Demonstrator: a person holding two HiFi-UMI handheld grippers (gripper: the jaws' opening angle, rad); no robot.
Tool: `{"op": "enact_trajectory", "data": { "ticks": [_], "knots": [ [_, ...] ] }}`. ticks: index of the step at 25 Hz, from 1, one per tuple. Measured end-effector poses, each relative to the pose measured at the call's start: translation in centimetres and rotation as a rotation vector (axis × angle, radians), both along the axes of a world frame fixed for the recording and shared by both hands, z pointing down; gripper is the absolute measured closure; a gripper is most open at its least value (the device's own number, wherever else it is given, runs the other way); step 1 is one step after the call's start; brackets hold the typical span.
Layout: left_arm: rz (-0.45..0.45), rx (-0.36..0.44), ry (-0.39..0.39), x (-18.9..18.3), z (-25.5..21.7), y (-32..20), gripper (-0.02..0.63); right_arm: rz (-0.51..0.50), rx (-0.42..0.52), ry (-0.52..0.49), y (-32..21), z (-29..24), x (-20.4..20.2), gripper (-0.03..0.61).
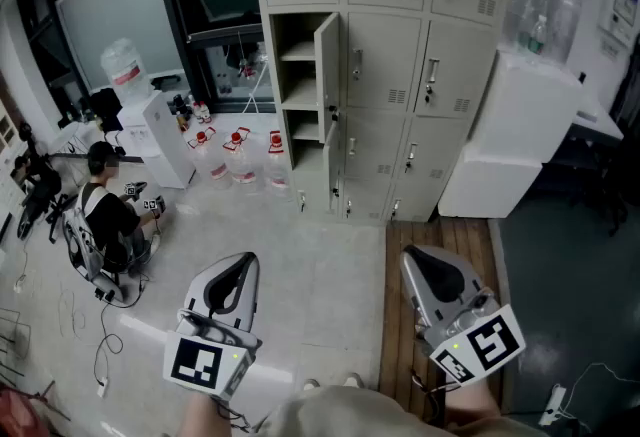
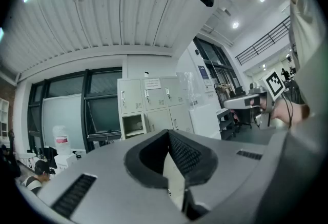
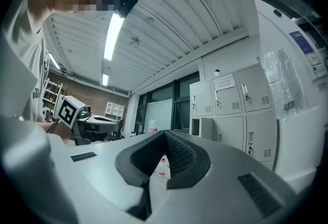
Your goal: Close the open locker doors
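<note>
Standing ajar, a locker door point(image 1: 327, 75) overlooks pale grey floor point(image 1: 310, 260)

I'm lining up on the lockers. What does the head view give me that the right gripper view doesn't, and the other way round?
Head view only: the seated person at the left, the wooden floor strip and the bare floor up to the lockers.
Right gripper view only: the ceiling light, the brick wall, and a close look at the right gripper, whose jaws are together with nothing between them.
Both: the lockers, the open door in the left column, and the left gripper.
</note>
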State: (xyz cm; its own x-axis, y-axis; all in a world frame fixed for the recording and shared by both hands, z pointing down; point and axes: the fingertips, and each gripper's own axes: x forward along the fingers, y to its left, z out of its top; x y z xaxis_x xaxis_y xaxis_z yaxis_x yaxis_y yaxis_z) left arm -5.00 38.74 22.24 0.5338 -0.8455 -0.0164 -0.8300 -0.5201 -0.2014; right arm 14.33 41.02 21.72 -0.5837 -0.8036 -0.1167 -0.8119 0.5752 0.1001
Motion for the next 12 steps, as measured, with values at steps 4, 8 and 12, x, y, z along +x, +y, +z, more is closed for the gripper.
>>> {"op": "enact_trajectory", "data": {
  "ticks": [4, 8, 12],
  "knots": [
    [-0.007, -0.013, -0.003, -0.14, 0.63, 0.17, 0.607, -0.003, -0.014, -0.013, -0.1, 0.59, -0.1, 0.574],
    [-0.009, -0.017, -0.003, -0.08, 0.65, 0.15, 0.607, 0.004, -0.026, -0.043, -0.26, 0.59, 0.22, 0.572],
    [-0.008, -0.022, -0.002, 0.22, 0.85, 0.15, 0.607, 0.006, -0.027, -0.051, -0.26, 0.64, 0.5, 0.572]
  ]
}}
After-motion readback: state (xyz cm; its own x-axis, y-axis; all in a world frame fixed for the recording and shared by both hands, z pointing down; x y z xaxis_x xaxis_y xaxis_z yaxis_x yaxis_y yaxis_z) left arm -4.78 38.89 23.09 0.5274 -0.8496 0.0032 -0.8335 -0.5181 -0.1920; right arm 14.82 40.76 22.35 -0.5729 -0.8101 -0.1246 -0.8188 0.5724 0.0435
